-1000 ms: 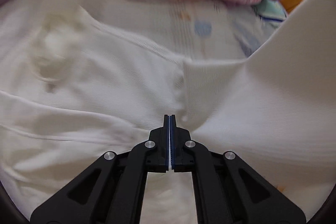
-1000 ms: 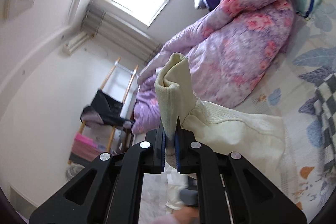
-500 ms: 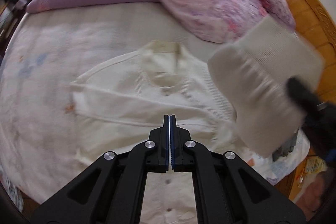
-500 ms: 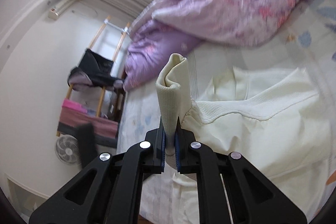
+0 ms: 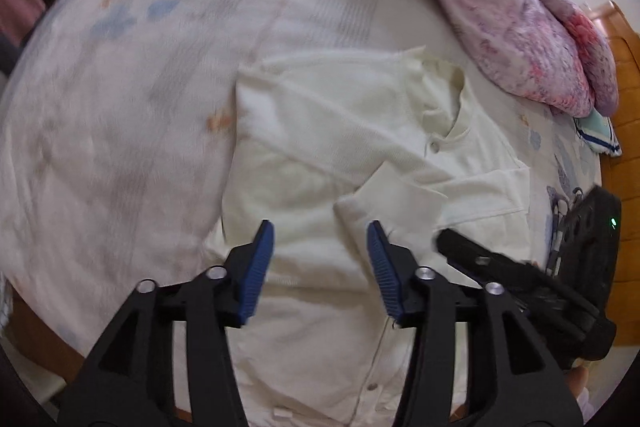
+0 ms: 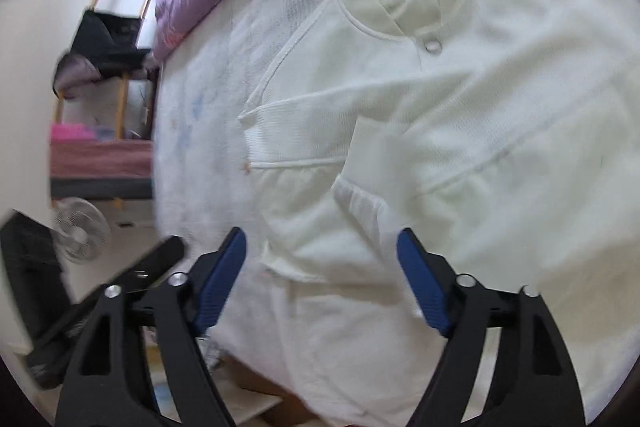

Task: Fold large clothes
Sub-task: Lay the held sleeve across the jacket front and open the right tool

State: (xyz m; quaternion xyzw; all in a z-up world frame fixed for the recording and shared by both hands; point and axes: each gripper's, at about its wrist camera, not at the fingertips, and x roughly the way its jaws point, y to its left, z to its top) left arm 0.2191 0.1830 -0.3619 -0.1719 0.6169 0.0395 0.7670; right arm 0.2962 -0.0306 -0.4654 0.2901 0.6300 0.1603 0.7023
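A cream button-front garment (image 5: 360, 131) lies flat on the bed, collar toward the quilt, with both sleeves folded across its chest. My left gripper (image 5: 320, 231) hovers over its lower front, jaws opening, nothing between the blue pads. My right gripper (image 6: 320, 239) is also opening above the garment (image 6: 460, 107). The ribbed sleeve cuff (image 6: 360, 211) lies loose on the cloth just beyond its fingertips, untouched by the pads. In the left wrist view the right gripper (image 5: 520, 275) shows as a black shape at the right. A finger of the left gripper (image 6: 152, 259) shows at the lower left of the right wrist view.
A purple floral quilt (image 5: 520, 27) is bunched along the far side of the bed. A pale printed sheet (image 5: 120, 107) covers the mattress. A wooden headboard (image 5: 624, 99) and a teal pillow (image 5: 596, 131) sit at the right. Beside the bed stand a clothes rack (image 6: 112, 39) and a floor fan (image 6: 80, 235).
Both grippers went from shut to open. The right one came down toward the bed and let go of the sleeve cuff, which now lies across the garment's front. The left one shifted sideways.
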